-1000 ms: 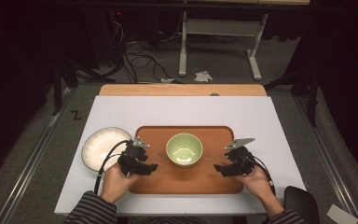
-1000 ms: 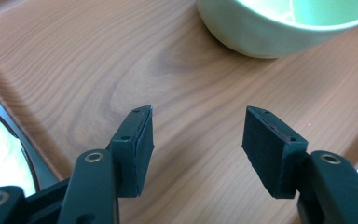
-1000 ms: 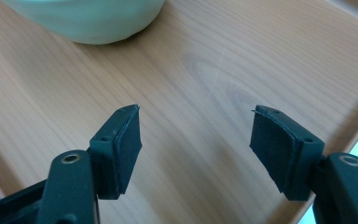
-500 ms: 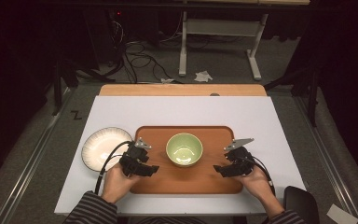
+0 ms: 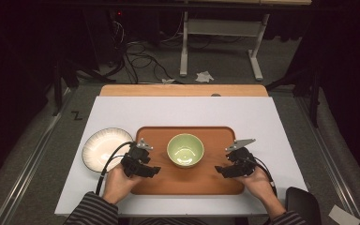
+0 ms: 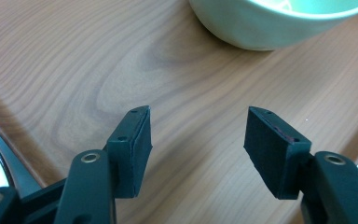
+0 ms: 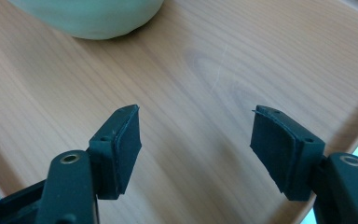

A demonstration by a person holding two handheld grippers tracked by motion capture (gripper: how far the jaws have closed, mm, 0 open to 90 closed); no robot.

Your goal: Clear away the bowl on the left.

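Wooden tray point(image 5: 192, 180) lies at the centre of the frame on the white worktop point(image 5: 178, 112), green bowl point(image 5: 185, 150) on it. Left tongs point(image 5: 155, 169) and right tongs point(image 5: 219, 169) hover gaping and empty beside the bowl. Nothing gripped; any handling looks unstarted.

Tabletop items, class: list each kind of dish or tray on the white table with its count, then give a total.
Green bowl: 1
White plate: 1
Wooden tray: 1
Total: 3
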